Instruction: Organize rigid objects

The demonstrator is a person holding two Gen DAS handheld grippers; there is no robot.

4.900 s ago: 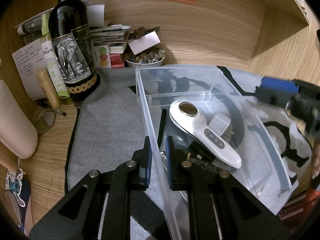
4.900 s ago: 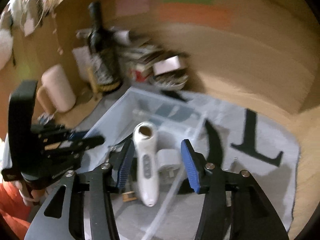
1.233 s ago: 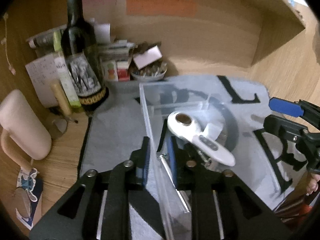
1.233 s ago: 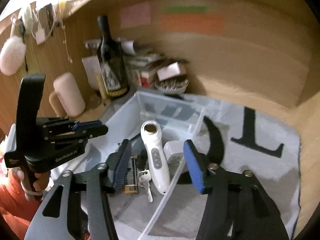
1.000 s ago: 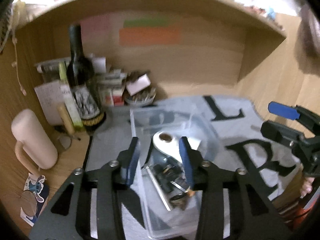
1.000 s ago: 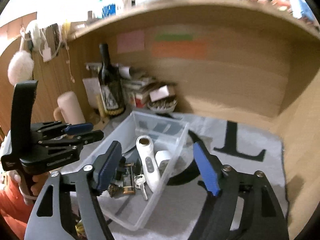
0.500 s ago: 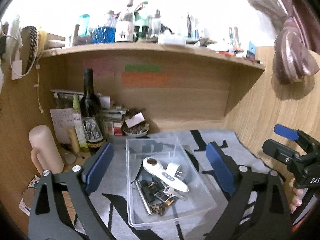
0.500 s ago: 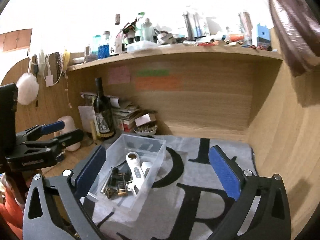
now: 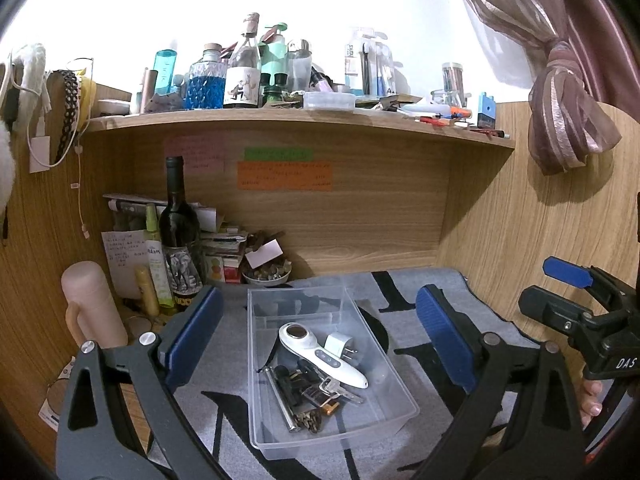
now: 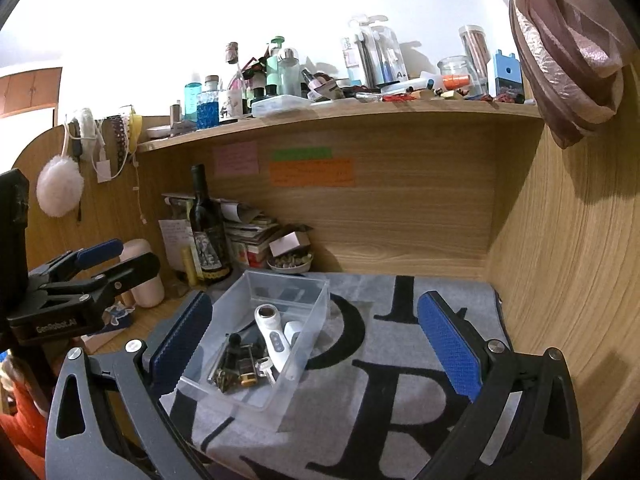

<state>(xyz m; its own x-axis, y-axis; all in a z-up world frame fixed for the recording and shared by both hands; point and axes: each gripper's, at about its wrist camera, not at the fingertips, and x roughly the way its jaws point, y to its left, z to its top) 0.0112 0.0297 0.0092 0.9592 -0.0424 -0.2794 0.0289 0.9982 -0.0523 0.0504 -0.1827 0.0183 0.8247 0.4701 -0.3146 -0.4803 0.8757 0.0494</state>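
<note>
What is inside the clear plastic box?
The clear plastic box holds a white handheld device, a white plug adapter, keys, a metal rod and small dark bits. Whatever lies under that pile is covered.

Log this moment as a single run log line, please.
left gripper: open, empty | right gripper: open, empty | clear bin: on grey mat, holds white handheld device, charger plug, keys

Left claw (image 9: 320, 338) and right claw (image 10: 316, 342) both gape wide, holding nothing.

Clear glossy plastic bin (image 9: 384, 364), matt cloth mat (image 9: 420, 300)
</note>
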